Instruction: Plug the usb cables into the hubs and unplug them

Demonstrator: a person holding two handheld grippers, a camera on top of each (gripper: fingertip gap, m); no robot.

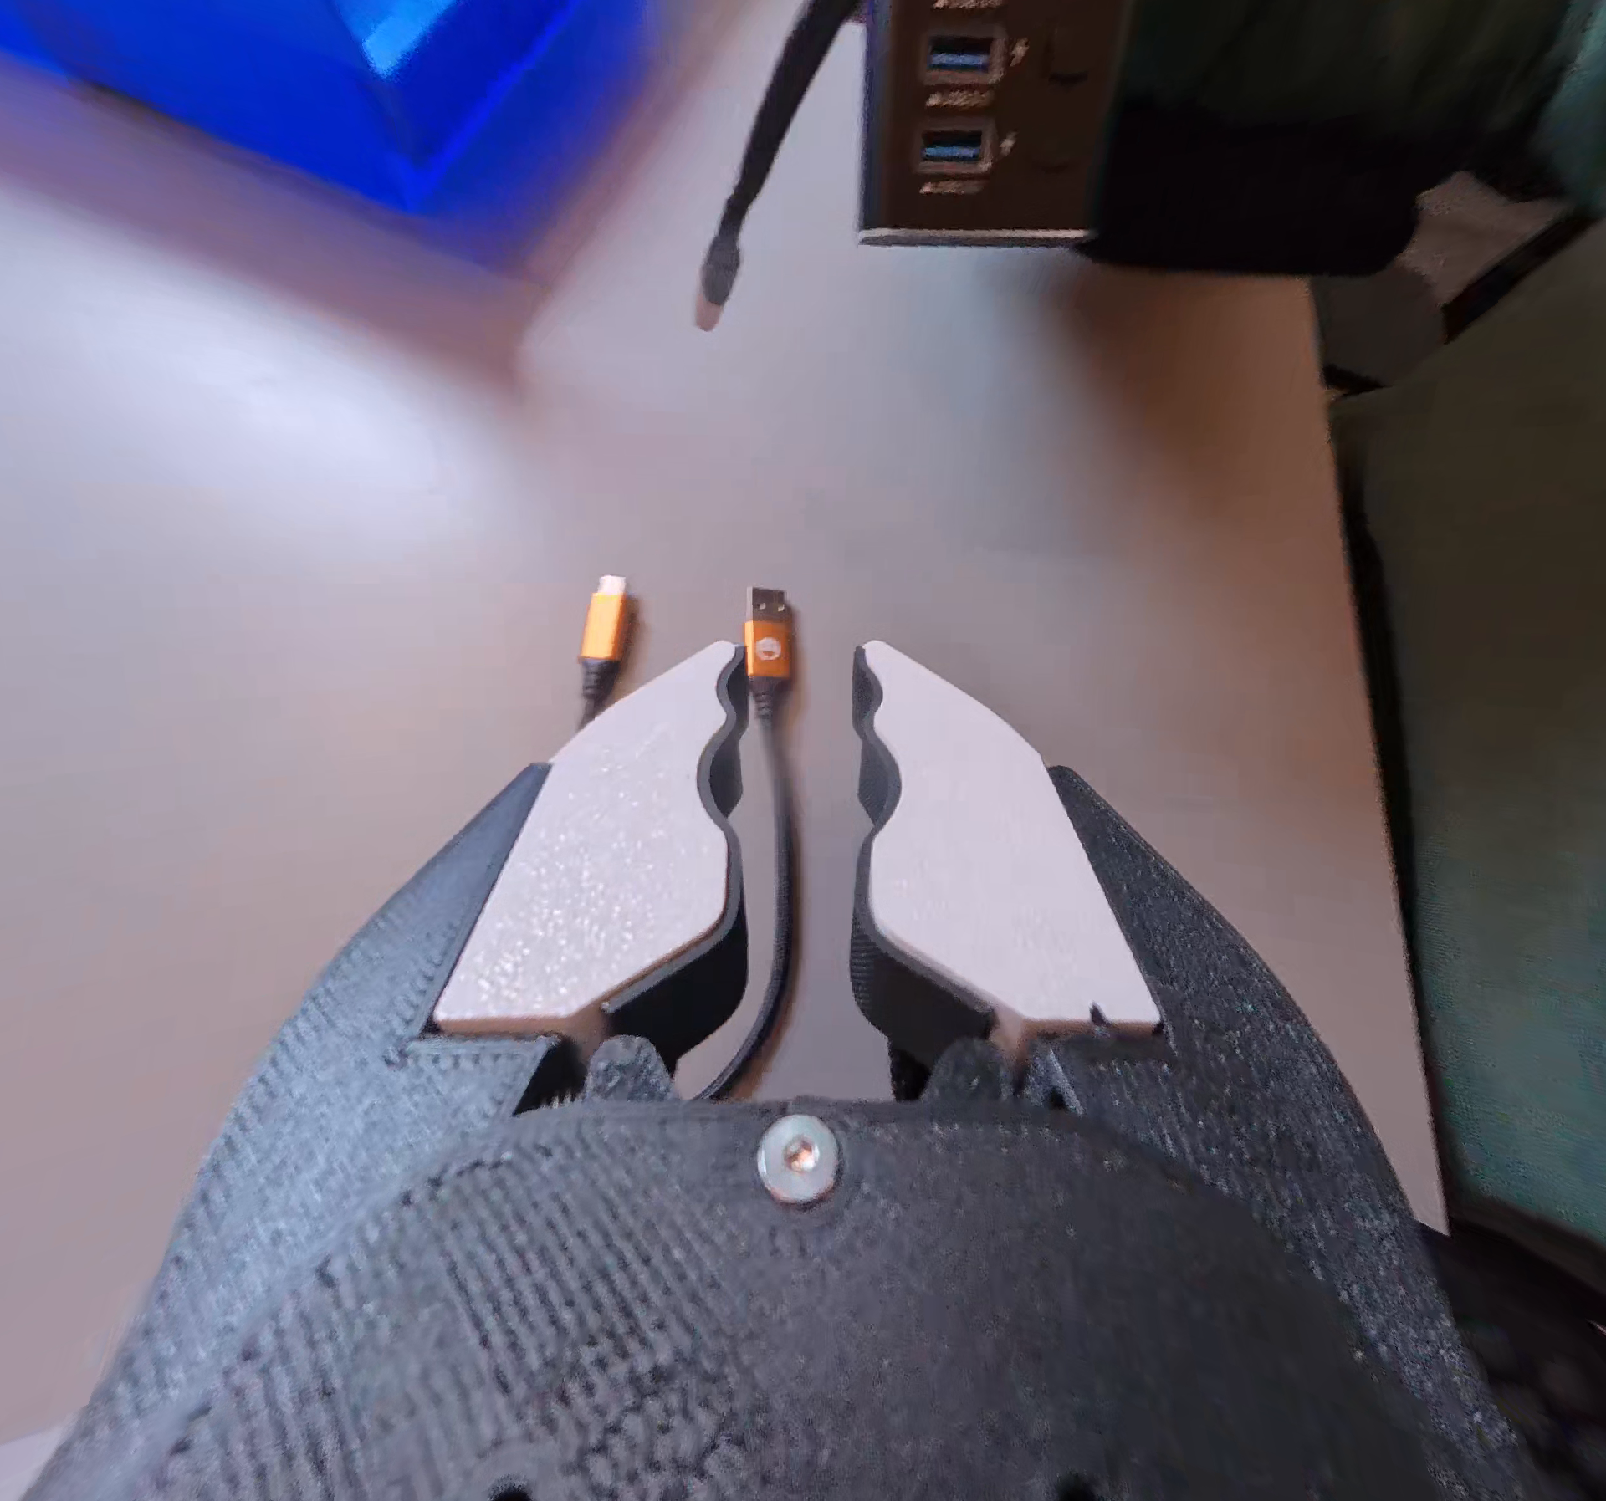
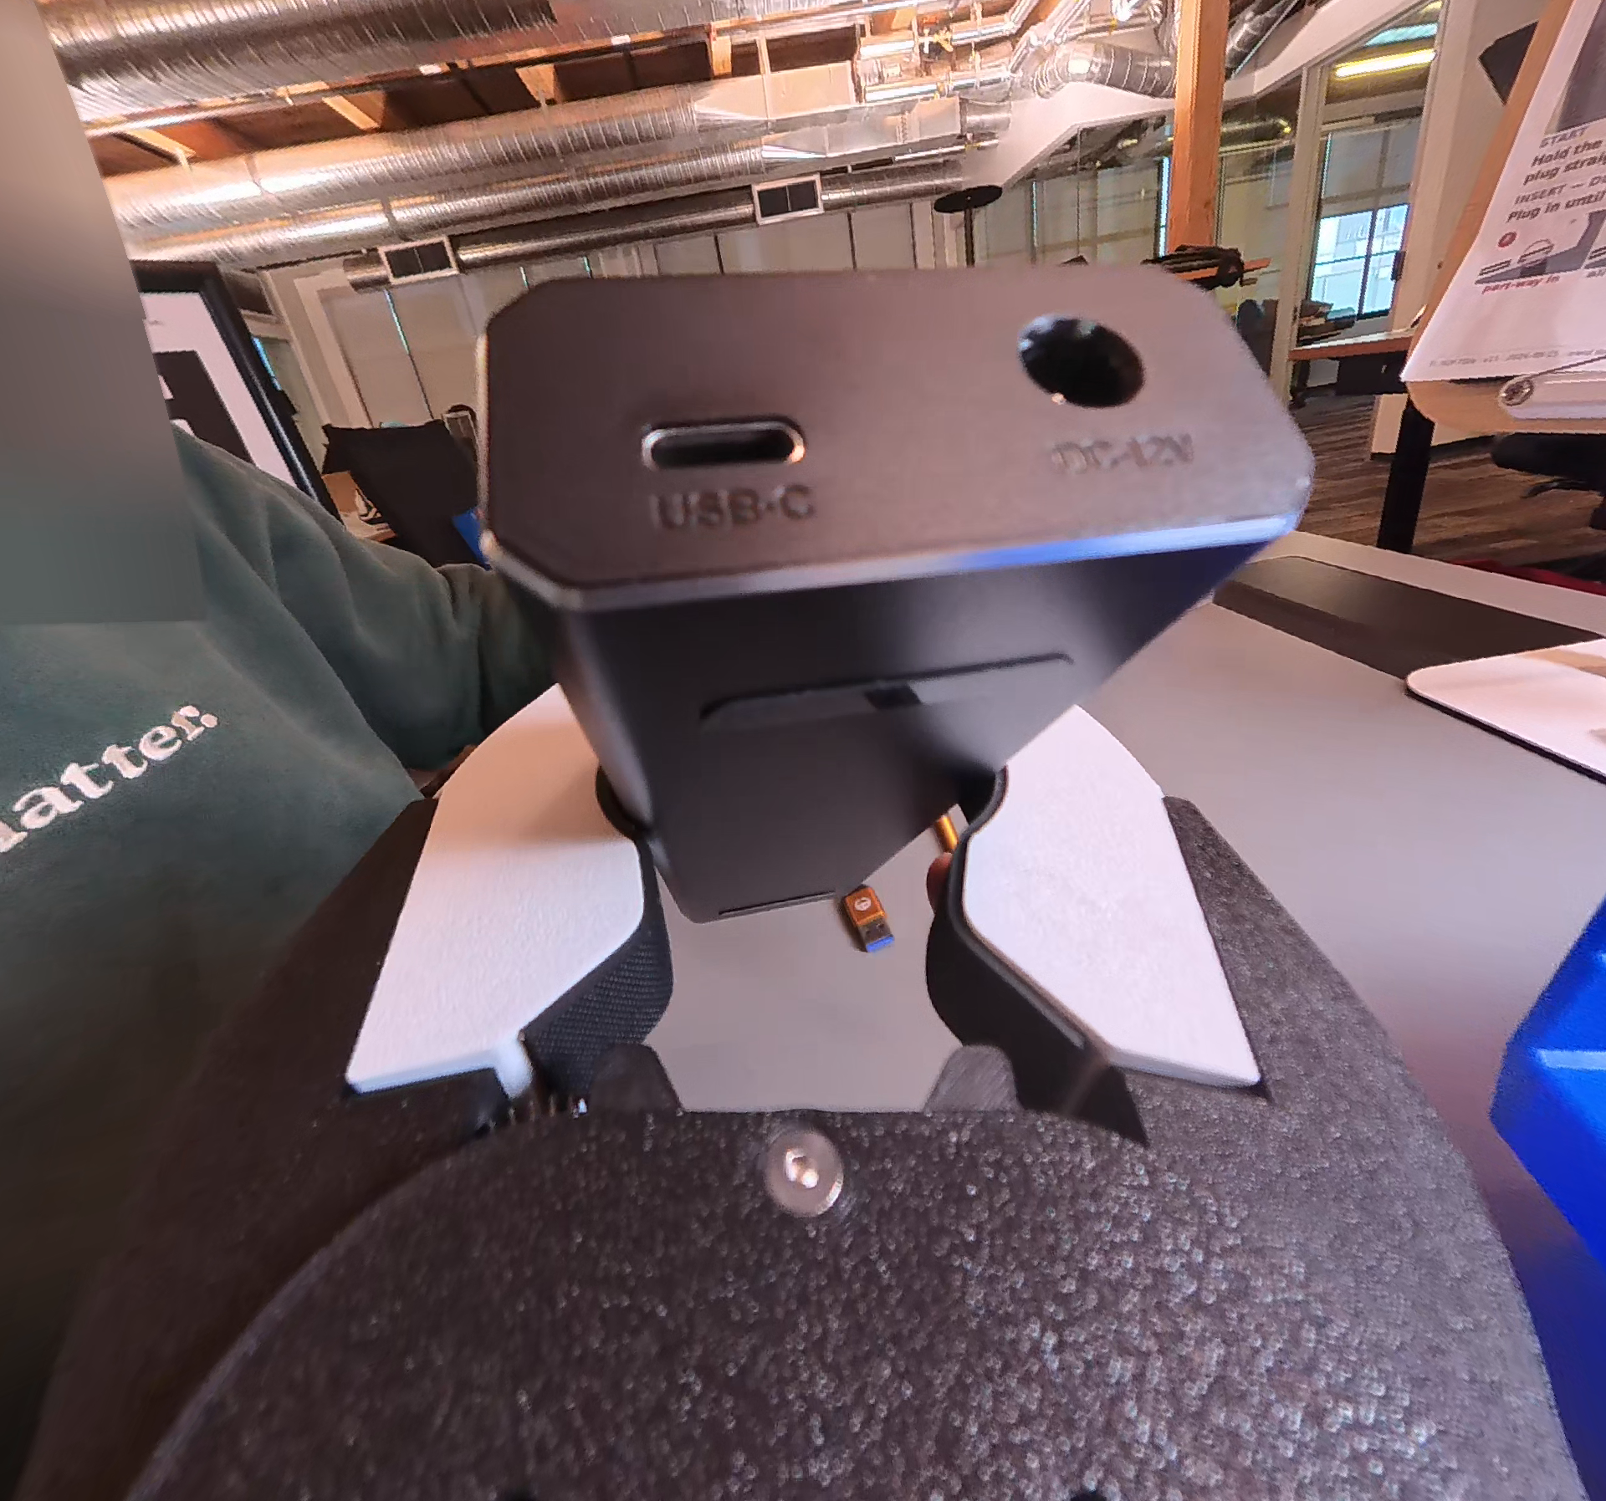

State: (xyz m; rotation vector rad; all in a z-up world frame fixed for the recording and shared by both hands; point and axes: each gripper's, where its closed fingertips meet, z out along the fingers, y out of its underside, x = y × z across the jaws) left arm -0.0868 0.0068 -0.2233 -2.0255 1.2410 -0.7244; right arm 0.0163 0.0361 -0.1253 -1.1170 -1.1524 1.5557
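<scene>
My left gripper (image 1: 799, 660) is open and low over the table. An orange USB-A plug (image 1: 766, 643) lies between its fingertips, close to the left finger, and its black cable runs back between the fingers. A second orange plug (image 1: 606, 630) lies just to the left. My right gripper (image 2: 808, 782) is shut on a dark grey hub (image 2: 869, 504) and holds it up in the air, its end face with an oval port and a round socket towards the camera. The hub (image 1: 973, 69) also shows in the left wrist view at the top, with three blue ports.
A blue bin (image 1: 304, 26) stands at the far left, also seen in the right wrist view (image 2: 1556, 1112). A black cable (image 1: 765, 156) hangs beside the hub. A person's green sleeve (image 1: 1347, 69) is at the right. An orange plug (image 2: 869, 921) lies under the hub. A white pad (image 2: 1521, 703) lies at the right. The gap from one gripper's tips to the other's is roughly 15 centimeters.
</scene>
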